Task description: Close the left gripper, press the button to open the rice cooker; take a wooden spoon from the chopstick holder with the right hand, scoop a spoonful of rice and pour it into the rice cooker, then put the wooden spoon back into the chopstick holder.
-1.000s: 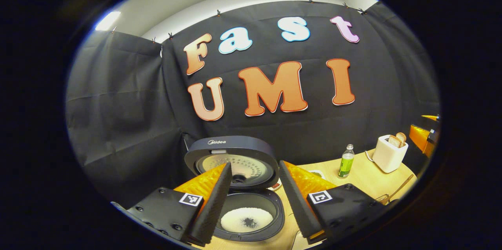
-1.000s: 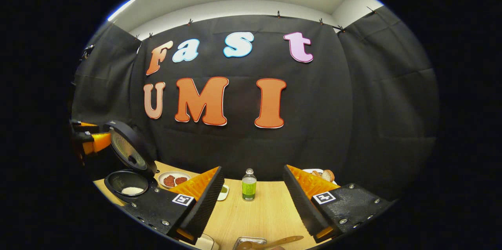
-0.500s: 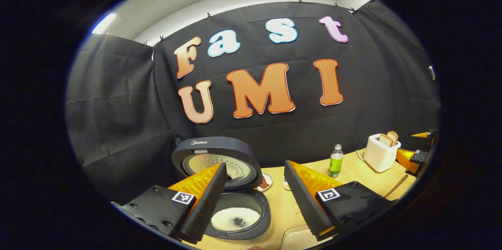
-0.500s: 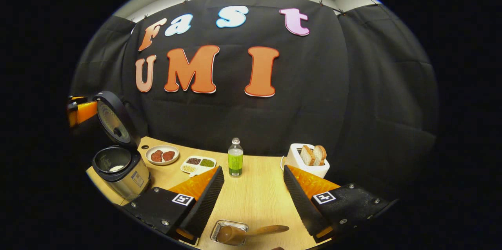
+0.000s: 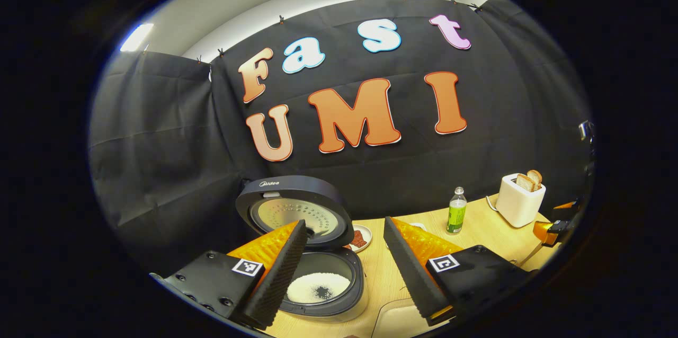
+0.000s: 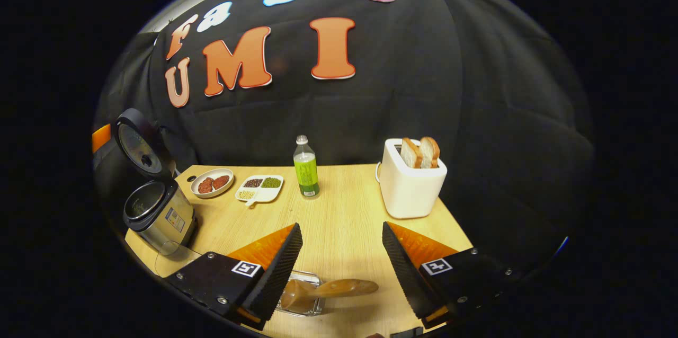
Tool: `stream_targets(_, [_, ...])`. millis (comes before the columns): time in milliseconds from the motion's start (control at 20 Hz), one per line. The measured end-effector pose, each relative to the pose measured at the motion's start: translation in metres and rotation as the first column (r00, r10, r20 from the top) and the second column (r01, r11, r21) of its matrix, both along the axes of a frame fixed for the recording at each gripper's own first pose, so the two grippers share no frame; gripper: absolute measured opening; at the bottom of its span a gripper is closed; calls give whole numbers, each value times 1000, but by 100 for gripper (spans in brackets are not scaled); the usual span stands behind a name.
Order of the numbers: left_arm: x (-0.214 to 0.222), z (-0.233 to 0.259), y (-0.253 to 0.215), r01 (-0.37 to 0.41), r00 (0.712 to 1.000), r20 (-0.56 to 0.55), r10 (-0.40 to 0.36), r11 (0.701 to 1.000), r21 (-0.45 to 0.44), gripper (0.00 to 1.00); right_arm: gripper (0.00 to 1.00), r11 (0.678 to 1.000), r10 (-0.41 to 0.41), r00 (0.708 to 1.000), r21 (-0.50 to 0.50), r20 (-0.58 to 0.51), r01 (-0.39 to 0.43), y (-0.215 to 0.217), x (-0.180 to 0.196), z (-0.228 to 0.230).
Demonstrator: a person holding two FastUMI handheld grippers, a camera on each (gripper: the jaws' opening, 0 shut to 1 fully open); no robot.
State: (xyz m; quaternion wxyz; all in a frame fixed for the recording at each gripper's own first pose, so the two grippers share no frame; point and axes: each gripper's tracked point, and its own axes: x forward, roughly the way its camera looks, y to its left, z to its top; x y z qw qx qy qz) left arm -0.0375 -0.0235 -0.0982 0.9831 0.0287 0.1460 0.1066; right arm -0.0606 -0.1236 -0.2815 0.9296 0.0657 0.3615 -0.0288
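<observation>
Fingers (image 6: 288, 261) of both grippers spread, empty; wooden spoon (image 6: 331, 289) between right pair; bottle (image 6: 305, 167), toaster (image 6: 410, 185) beyond.

Left gripper (image 5: 344, 269): fingers spread wide apart, nothing between them, held level and facing forward.
Right gripper (image 6: 339, 269): fingers likewise spread wide, nothing gripped, tilted downward.
Right gripper seen from the left gripper view: at the far right edge, state unclear.

Cloth-walled booth (image 6: 424, 89), kitchen tabletop (image 6: 344, 221)
</observation>
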Motion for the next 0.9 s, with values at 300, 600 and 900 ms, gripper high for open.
stream_targets(300, [-8,4,-5,9,1000,-7,-9,1000,21,98,94,971,-86,978,204,-191,125,17,-26,-54])
stream_targets(600, [-11,4,-3,16,1000,-11,-15,1000,24,100,65,930,-166,951,280,-259,239,31,-30,-77])
stream_targets(900, [-7,8,7,28,1000,1,-28,998,58,100,25,919,-182,942,291,-282,265,46,-32,-80])
